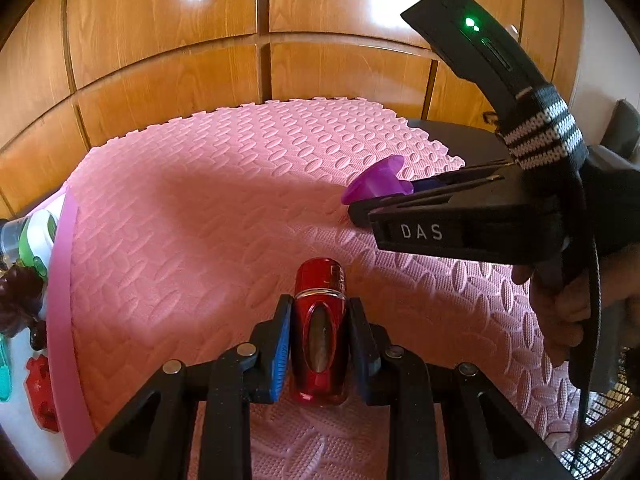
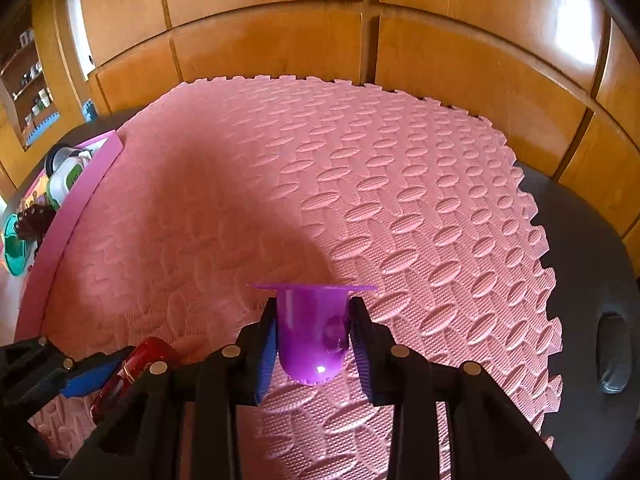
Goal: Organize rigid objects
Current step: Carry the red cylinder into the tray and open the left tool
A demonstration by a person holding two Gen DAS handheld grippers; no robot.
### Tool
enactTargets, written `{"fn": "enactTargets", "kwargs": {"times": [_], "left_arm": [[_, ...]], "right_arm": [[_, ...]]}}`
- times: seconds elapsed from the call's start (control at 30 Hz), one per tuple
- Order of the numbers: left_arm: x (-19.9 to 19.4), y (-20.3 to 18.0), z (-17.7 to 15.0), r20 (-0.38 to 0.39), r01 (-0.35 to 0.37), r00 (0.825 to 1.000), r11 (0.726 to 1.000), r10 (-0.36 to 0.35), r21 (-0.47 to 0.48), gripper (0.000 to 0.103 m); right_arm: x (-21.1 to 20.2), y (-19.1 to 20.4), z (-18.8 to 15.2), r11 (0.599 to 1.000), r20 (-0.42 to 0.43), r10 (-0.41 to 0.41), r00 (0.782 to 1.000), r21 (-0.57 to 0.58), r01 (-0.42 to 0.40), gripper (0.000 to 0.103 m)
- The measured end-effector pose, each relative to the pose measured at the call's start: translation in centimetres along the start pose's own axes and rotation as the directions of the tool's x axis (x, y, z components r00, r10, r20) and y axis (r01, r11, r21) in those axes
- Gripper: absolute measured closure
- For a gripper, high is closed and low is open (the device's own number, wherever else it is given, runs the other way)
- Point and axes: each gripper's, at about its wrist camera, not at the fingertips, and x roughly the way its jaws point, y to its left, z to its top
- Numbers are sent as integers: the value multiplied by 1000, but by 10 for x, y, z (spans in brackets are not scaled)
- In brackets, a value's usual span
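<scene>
My left gripper is shut on a glossy red bottle, held lengthwise between the pads above the pink foam mat. The red bottle also shows at the lower left of the right wrist view. My right gripper is shut on a purple plastic cup with a flared rim, held over the mat. In the left wrist view the right gripper comes in from the right with the purple cup at its tip.
A pink-rimmed tray at the mat's left edge holds several small objects, among them a white and green container, a dark brown figure and a red piece. Wooden cabinet doors stand behind. Dark tabletop lies right of the mat.
</scene>
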Motion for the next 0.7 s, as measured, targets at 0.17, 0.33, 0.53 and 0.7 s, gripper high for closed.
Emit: {"fn": "enactTargets", "kwargs": {"times": [0.17, 0.33, 0.53, 0.7], "left_arm": [[0, -1, 0, 2, -11, 1000, 1000, 11, 10, 76], [0, -1, 0, 0, -20, 1000, 1000, 20, 13, 76], [-5, -2, -3, -7, -38, 999, 999, 38, 24, 77], [-9, 6, -4, -20, -36, 999, 999, 35, -29, 77]], "right_arm": [[0, 3, -1, 1000, 8, -16, 1000, -26, 16, 70], [0, 7, -4, 998, 44, -30, 999, -54, 32, 71], [2, 6, -4, 998, 68, -30, 997, -48, 33, 71], [3, 5, -3, 999, 71, -31, 997, -41, 34, 71]]}}
